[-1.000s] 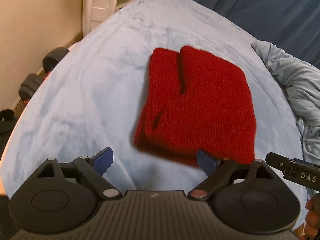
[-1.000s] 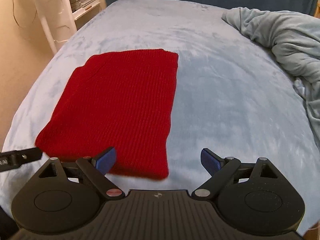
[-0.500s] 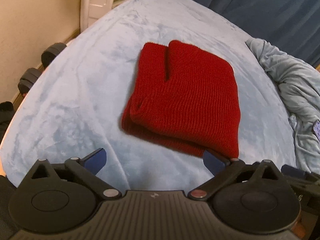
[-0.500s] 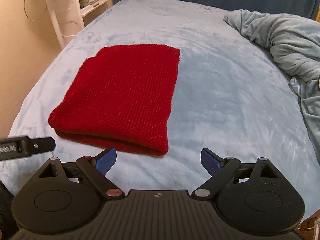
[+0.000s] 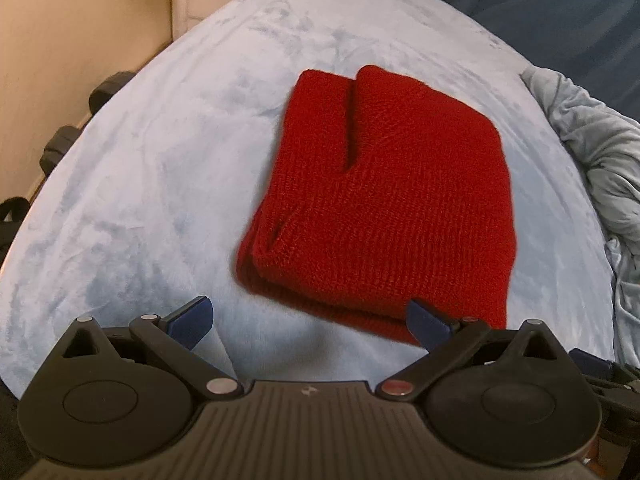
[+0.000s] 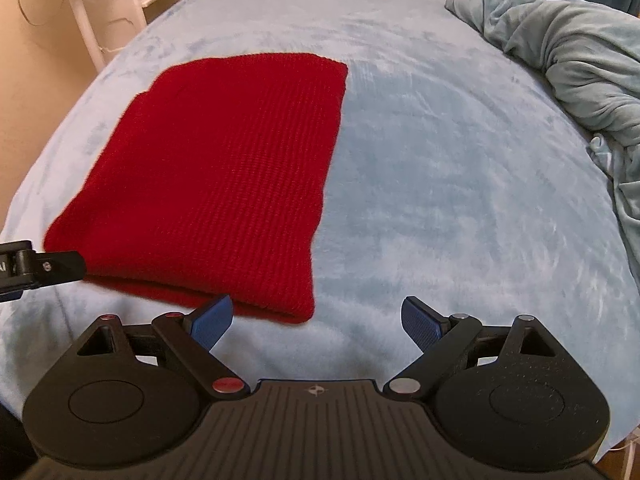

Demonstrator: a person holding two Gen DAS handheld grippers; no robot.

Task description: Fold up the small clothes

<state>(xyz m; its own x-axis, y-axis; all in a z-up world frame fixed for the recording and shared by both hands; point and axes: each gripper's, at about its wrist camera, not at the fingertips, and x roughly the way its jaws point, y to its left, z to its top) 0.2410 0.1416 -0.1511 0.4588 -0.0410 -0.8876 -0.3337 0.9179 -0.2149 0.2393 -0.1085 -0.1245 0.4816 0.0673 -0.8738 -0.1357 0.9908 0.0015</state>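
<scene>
A red knitted garment (image 5: 384, 200) lies folded flat on the light blue bed cover (image 5: 140, 168); it also shows in the right wrist view (image 6: 216, 184). My left gripper (image 5: 310, 322) is open and empty, just short of the garment's near edge, its right blue pad level with the near corner. My right gripper (image 6: 316, 320) is open and empty, at the garment's near right corner. The left gripper's tip shows at the left edge of the right wrist view (image 6: 40, 270).
A crumpled grey-blue blanket (image 6: 568, 60) lies at the right of the bed (image 5: 600, 160). A white shelf unit (image 6: 120, 4) stands by the wall at the far left. Dark dumbbells (image 5: 76, 120) lie on the floor left of the bed. Dark curtains hang behind.
Both grippers pulled back from the garment and have now moved close to its near edge again. The garment lies still, folded. Both stay open.
</scene>
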